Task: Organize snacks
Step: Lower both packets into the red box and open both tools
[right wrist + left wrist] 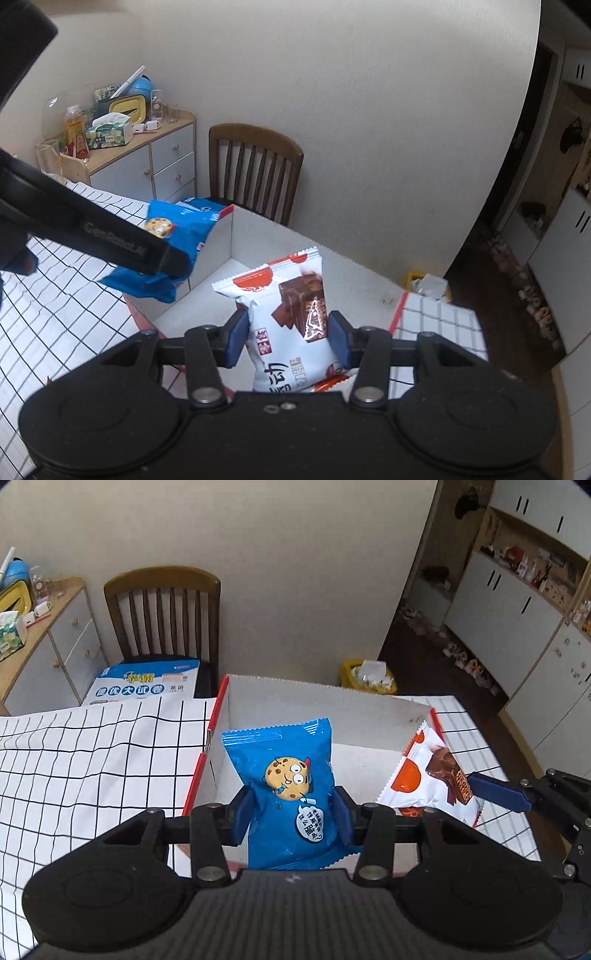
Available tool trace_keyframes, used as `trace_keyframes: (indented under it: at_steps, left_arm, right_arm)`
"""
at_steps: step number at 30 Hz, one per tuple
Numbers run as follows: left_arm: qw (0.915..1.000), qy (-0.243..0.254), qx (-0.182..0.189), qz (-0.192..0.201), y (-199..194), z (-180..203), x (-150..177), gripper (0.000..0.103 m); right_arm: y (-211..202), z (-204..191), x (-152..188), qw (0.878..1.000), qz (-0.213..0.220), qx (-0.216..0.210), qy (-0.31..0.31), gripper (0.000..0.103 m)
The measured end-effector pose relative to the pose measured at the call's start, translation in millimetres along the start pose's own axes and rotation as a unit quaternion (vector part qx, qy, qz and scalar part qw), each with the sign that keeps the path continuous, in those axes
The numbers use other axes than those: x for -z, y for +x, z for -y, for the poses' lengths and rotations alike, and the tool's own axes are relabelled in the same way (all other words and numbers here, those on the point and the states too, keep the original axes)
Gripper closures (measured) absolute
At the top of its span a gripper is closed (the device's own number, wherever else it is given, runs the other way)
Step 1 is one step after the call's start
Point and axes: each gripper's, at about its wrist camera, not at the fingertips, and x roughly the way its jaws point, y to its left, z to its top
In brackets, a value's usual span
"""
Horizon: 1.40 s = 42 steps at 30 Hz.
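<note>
My left gripper (291,812) is shut on a blue cookie packet (284,760) and holds it over the near left part of a white cardboard box with red outer sides (325,701). My right gripper (286,338) is shut on a white and orange chocolate wafer packet (284,295) and holds it above the same box (295,240). In the left wrist view the wafer packet (428,775) hangs at the box's right wall. In the right wrist view the blue packet (166,240) shows at the box's left wall.
The box sits on a table with a white black-grid cloth (92,757). A wooden chair (166,613) with a blue booklet (147,683) stands behind the table. A cabinet with clutter (147,155) is at the left. A yellow bin (365,677) is on the floor.
</note>
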Motion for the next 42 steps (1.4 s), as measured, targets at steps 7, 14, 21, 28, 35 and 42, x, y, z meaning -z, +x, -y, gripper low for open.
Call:
trace_keyframes:
  at_steps: [7, 14, 21, 28, 35, 42]
  left_arm:
    - [0.9994, 0.014, -0.017, -0.025, 38.9, 3.1, -13.4, 0.058]
    - [0.9983, 0.003, -0.026, -0.053, 62.8, 3.3, -4.7, 0.058]
    - [0.9978, -0.012, -0.024, -0.061, 61.5, -5.5, 12.2, 0.058]
    - [0.9977, -0.028, -0.019, -0.059, 49.2, -17.7, 19.7, 0.058]
    - [0.9986, -0.028, -0.012, -0.043, 29.3, -21.1, 24.5, 0.058]
    - [0.9995, -0.018, -0.006, -0.025, 1.1, -14.7, 33.0, 0.058]
  right_arm:
    - [31.5, 4.4, 3.0, 0.999, -0.028, -0.001, 0.022, 0.058]
    - [62.3, 6.1, 10.1, 0.997, -0.072, 0.01, 0.026, 0.058]
    - [90.3, -1.8, 18.2, 0.992, -0.123, 0.01, 0.011, 0.058]
    - [89.9, -2.0, 18.8, 0.991, -0.13, 0.009, 0.016, 0.051]
    - [53.8, -3.0, 15.0, 0.995, -0.095, -0.002, 0.008, 0.045]
    - [10.0, 0.5, 11.9, 0.997, -0.065, -0.015, 0.031, 0.043]
